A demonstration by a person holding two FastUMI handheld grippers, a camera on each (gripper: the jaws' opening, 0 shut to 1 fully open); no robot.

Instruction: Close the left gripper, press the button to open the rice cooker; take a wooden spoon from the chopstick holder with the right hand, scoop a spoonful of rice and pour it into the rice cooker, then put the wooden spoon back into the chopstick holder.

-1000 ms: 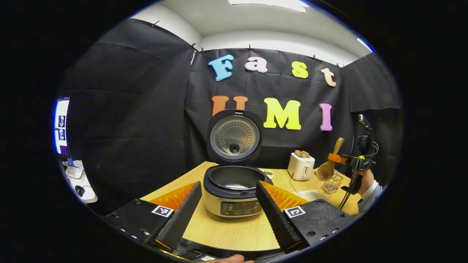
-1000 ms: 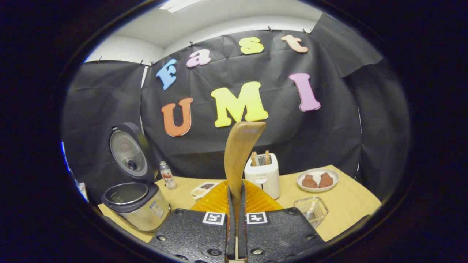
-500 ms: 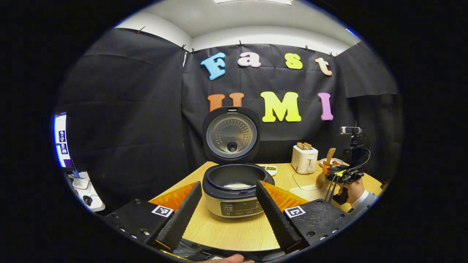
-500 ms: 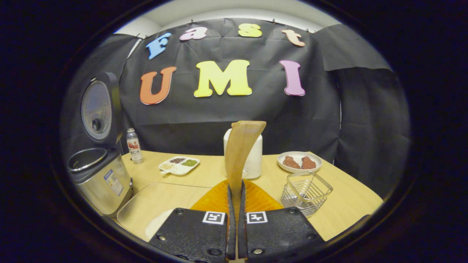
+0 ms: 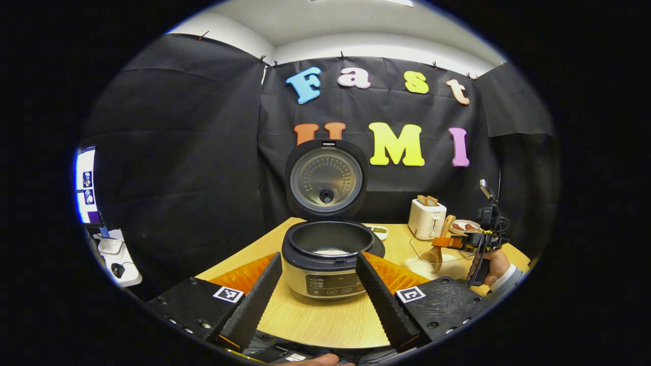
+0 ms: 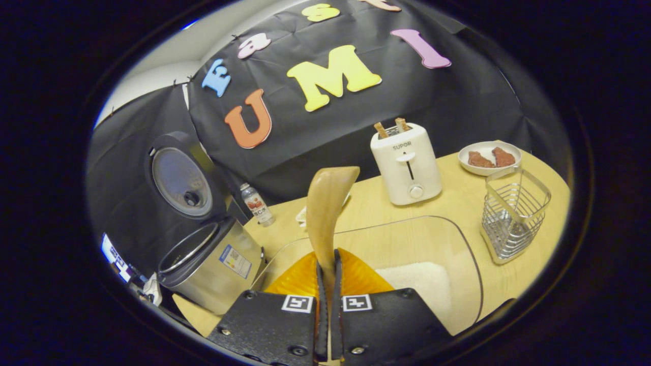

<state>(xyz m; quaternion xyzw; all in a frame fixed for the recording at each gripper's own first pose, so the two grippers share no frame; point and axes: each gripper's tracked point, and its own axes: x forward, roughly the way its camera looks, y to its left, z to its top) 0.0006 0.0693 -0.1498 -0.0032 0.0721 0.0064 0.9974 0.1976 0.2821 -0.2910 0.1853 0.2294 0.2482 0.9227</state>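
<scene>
Tipping your right gripper (image 6: 327,284) down over the clear tray's rice (image 6: 422,284), you bring the clamped wooden spoon (image 6: 325,213) near scooping, while your left gripper (image 5: 318,295) idles wide before the open rice cooker (image 5: 330,259)

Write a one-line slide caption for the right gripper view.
Right gripper shut on the wooden spoon, above a clear tray of rice, open rice cooker alongside.
</scene>
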